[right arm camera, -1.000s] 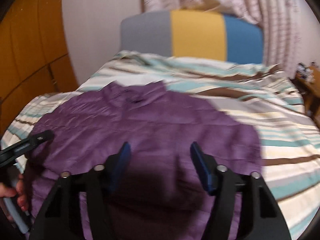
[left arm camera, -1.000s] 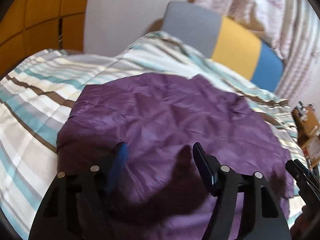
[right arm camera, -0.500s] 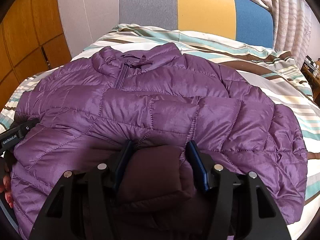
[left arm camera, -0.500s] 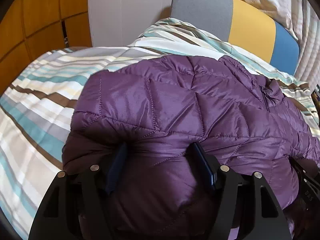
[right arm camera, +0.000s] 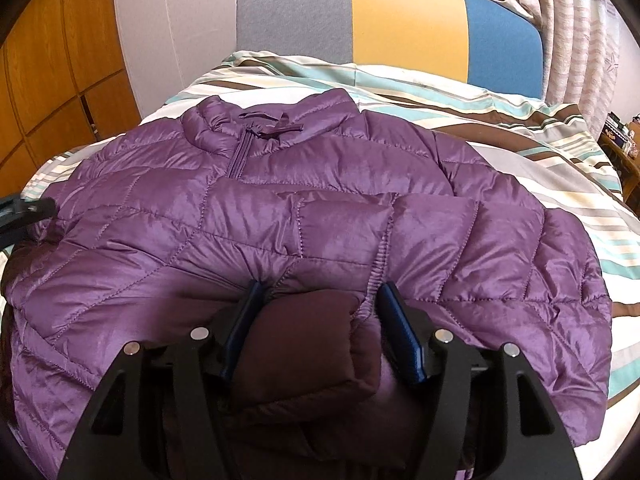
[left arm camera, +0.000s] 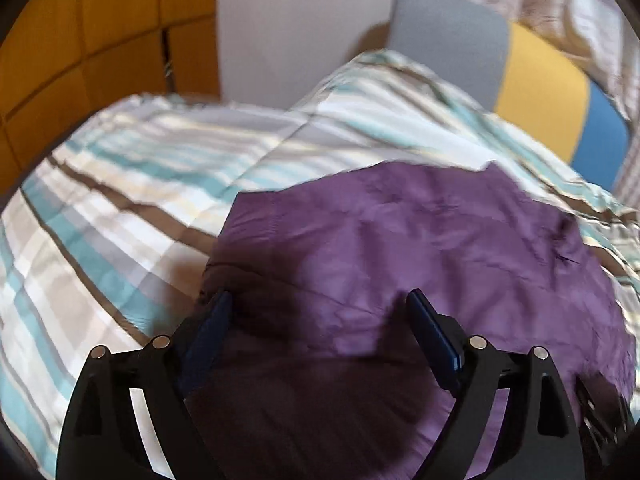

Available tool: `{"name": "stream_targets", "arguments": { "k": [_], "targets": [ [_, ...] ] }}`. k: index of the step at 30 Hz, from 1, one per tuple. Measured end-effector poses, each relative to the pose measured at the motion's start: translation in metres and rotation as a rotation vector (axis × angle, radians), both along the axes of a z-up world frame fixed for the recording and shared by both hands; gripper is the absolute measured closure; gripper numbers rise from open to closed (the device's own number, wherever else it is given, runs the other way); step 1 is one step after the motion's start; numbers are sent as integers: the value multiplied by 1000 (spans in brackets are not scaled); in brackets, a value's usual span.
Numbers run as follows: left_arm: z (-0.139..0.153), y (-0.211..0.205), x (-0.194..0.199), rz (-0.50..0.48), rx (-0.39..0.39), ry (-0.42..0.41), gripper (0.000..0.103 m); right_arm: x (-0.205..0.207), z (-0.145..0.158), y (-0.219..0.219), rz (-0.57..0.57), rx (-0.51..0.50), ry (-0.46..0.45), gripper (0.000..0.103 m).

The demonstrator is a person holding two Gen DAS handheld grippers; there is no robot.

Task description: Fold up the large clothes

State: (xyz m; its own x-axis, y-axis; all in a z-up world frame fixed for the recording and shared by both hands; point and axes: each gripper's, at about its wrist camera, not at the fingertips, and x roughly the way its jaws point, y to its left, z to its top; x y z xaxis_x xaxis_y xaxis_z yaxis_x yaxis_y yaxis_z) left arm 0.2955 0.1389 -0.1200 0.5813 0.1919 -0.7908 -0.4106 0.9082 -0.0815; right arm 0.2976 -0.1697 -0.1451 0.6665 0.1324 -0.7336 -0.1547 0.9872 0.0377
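The quilted purple puffer jacket is spread on the striped bedcover. A bunched hem fold is clamped, though loosening, by the right gripper; the left gripper is opening, gripping nothing. The fold is judged just laid; release and smoothing are called for next.

It was a home bedroom: a bed with a striped duvet, a padded headboard far, curtains right, wooden wardrobe doors left.

Motion blurs the purple jacket in the left view; its hem is cut off.
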Motion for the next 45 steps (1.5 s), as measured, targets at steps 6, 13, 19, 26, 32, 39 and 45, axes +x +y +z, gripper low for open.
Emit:
{"name": "stream_targets", "arguments": {
  "k": [6, 13, 19, 26, 32, 39, 45],
  "targets": [
    [-27, -5, 6, -39, 93, -9, 13, 0, -1, -1, 1, 3, 0, 40],
    [-25, -5, 5, -36, 89, -19, 9, 1, -1, -1, -3, -5, -2, 37],
    [-8, -16, -31, -65, 104, -56, 3, -1, 1, -6, -17, 13, -8, 30],
    [-14, -20, -60, -89, 62, -60, 3, -10, 7, -18, -6, 79, -24, 23],
    [8, -16, -61, -112, 38, -83, 3, -16, 19, -38, 64, 176, 20, 23],
    [42, -12, -4, -155, -20, -158, 3, 19, 50, -69, 65, 218, -6, 23],
    [37, -30, 83, -229, 59, -91, 3, 88, 60, -68, 67, 179, 25, 19]
  ]
}}
